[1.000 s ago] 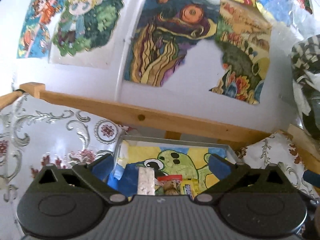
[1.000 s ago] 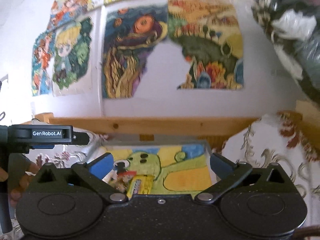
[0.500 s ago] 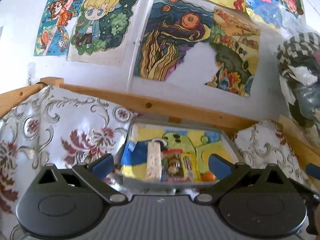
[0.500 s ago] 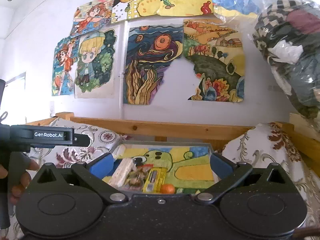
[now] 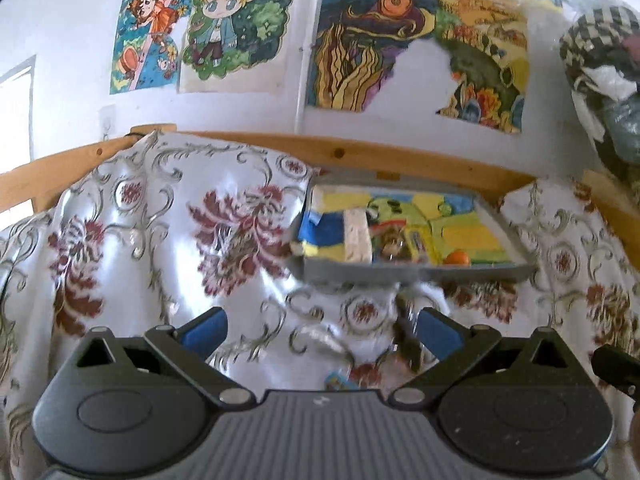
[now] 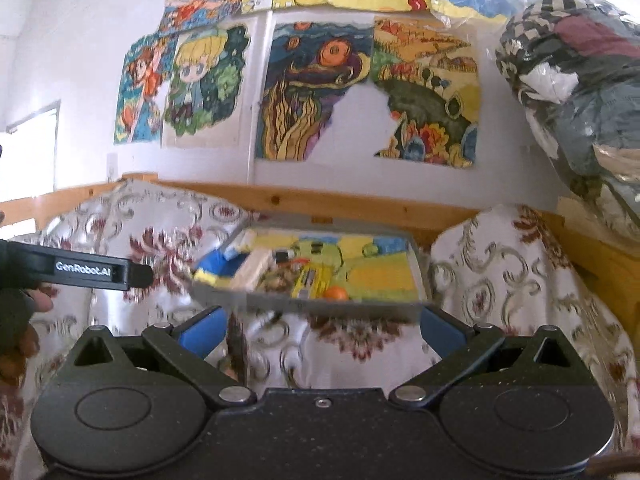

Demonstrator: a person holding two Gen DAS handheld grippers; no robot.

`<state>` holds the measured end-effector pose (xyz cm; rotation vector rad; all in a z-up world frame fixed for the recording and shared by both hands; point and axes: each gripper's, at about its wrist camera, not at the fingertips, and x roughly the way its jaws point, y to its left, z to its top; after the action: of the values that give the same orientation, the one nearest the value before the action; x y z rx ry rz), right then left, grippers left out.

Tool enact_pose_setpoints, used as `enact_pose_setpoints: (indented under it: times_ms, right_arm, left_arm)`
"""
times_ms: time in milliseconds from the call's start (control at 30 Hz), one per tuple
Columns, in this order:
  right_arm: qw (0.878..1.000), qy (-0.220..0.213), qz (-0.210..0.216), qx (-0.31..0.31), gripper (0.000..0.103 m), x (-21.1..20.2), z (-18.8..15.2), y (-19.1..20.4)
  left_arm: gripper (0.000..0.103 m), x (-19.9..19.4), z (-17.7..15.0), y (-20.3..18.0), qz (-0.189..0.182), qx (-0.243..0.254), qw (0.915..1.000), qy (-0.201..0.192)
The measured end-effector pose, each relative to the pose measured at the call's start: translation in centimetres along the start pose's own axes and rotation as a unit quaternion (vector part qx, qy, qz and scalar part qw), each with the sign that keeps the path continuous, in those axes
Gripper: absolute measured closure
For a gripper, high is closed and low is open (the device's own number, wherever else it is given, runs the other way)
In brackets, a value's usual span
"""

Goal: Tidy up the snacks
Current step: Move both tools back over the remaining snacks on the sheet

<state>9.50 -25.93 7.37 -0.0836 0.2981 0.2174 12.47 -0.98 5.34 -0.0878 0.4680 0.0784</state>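
Left wrist view shows a grey tray (image 5: 404, 273) resting on the floral cloth (image 5: 160, 240) that covers the desk, set back near a wooden rail (image 5: 400, 160) along the white wall. Inside the tray, lined with a colourful cartoon picture, lie the snacks: a long pale bar (image 5: 357, 236), a small red and brown packet (image 5: 394, 242), a yellow packet (image 5: 418, 240) beside it, and a small orange ball (image 5: 457, 257) near the front rim. Closer to the camera, a small blue and yellow wrapper (image 5: 338, 381) lies on the cloth, well apart from the tray. The left gripper (image 5: 320, 332) hangs above the cloth in front of the tray with its blue fingers (image 5: 204, 330) spread wide and nothing between them. From the right wrist view, the right gripper (image 6: 322, 330) likewise has its fingers (image 6: 442, 330) wide apart and empty, just before the tray's front edge (image 6: 304, 302). Bright drawings (image 6: 304, 92) cover the wall, and a bag of clothes (image 6: 576, 92) sits at the right.
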Motion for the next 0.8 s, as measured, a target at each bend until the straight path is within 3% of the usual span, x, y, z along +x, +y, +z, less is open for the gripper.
enact_pose_setpoints:
  times_ms: [300,800]
  right_arm:
    - [0.999,0.039,-0.023,0.006,0.001,-2.2,-4.4,1.1]
    - [0.990,0.137,-0.017,0.022,0.001,-3.4,-9.8,2.2]
  left_arm:
    - [0.000,-1.2,-3.8,0.8,-0.008,0.020,0.9993,0.032]
    - [0.000,-1.4,-8.0,0.7,-0.043,0.056,0.9925,0.099]
